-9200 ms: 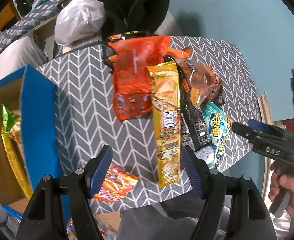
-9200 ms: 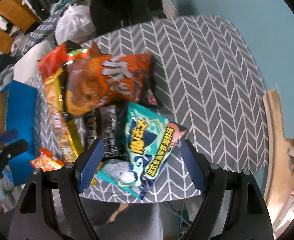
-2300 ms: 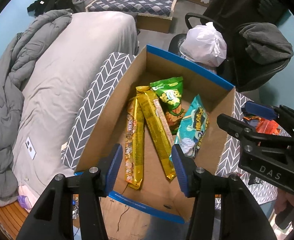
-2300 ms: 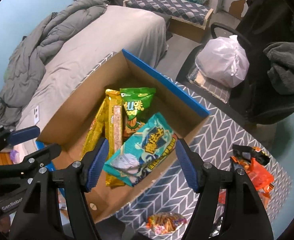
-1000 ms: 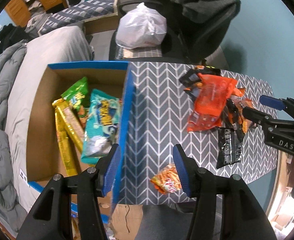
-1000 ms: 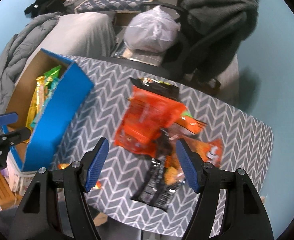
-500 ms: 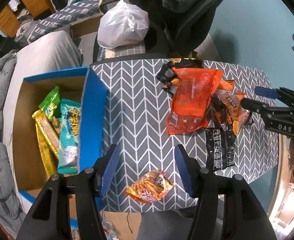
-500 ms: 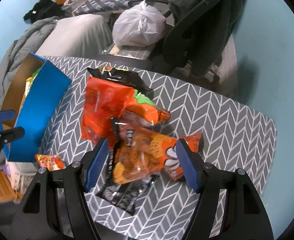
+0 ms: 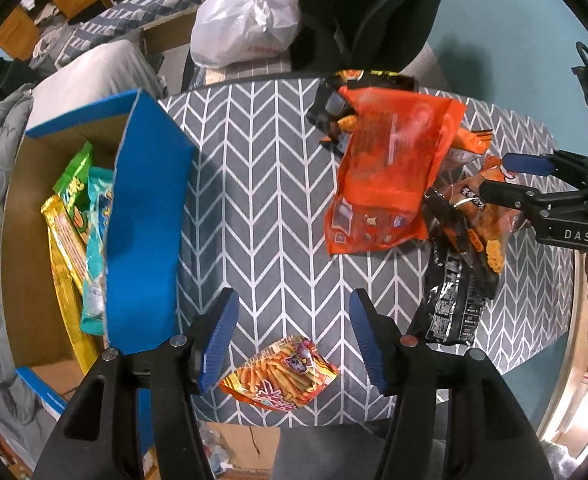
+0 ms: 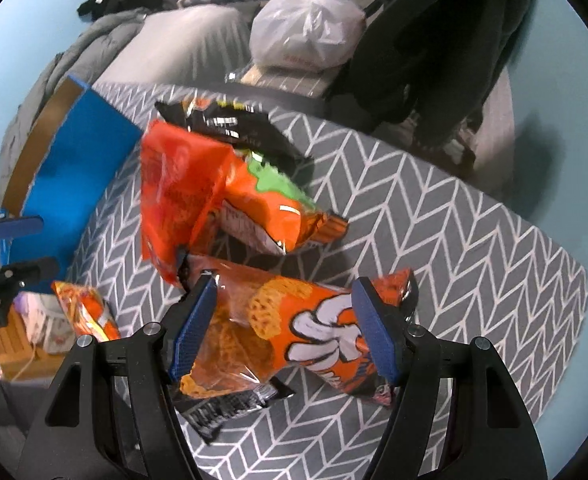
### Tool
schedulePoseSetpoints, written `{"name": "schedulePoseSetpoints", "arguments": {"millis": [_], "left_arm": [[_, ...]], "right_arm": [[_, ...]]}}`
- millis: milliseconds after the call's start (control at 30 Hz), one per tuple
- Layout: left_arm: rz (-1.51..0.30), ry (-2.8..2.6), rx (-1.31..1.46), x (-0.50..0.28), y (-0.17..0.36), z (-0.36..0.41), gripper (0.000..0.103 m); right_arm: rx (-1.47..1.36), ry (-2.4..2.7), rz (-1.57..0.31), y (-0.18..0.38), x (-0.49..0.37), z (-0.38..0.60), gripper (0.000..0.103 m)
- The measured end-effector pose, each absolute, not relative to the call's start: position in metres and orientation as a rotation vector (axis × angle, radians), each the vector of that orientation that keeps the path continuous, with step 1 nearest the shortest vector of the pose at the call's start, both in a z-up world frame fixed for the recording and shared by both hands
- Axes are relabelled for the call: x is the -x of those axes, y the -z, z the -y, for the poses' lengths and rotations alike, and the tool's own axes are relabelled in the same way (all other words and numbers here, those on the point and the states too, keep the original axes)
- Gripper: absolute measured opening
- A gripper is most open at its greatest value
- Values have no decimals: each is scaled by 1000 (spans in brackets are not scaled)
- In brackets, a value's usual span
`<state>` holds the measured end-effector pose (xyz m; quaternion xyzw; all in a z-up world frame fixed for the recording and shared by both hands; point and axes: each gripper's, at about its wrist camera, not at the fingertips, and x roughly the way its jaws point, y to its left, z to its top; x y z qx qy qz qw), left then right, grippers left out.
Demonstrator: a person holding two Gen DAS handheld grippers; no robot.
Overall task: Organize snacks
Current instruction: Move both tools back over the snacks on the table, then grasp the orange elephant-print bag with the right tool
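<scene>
A pile of snack bags lies on the chevron table: a big orange-red bag, a black packet and an orange chip bag with a white cartoon hand. My right gripper hangs open just above that chip bag, which shows between its blue pads without touching them. A small orange stick-snack packet lies near the table's front edge, and my left gripper is open right over it. The blue cardboard box at the left holds several packets, among them a teal bag.
A white plastic bag and a dark office chair stand behind the table. A bed with grey bedding lies past the box. The table's right edge meets a blue wall.
Both grippers have swung from the box side toward the table's snacks and dropped lower. The small orange packet now sits between the left pads, the chip bag between the right ones.
</scene>
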<state>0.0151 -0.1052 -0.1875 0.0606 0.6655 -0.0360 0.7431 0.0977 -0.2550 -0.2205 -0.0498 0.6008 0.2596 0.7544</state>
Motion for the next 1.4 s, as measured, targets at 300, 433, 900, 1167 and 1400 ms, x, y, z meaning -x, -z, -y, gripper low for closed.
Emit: {"name": "schedulePoseSetpoints", "arguments": {"millis": [300, 433, 900, 1167, 1400], "left_arm": [[-1501, 76, -118, -15, 200, 106, 59], [-1518, 89, -121, -17, 204, 106, 59], [-1538, 158, -177, -17, 210, 103, 59], [-1547, 181, -168, -16, 209, 94, 60], [-1569, 212, -156, -8, 209, 89, 60]], "right_arm": [[109, -498, -1358, 227, -93, 274, 79], [72, -445, -1402, 234, -85, 286, 79], [83, -332, -1463, 236, -41, 313, 79], [55, -227, -1491, 234, -25, 336, 79], [-24, -123, -1470, 220, -6, 360, 79]]}}
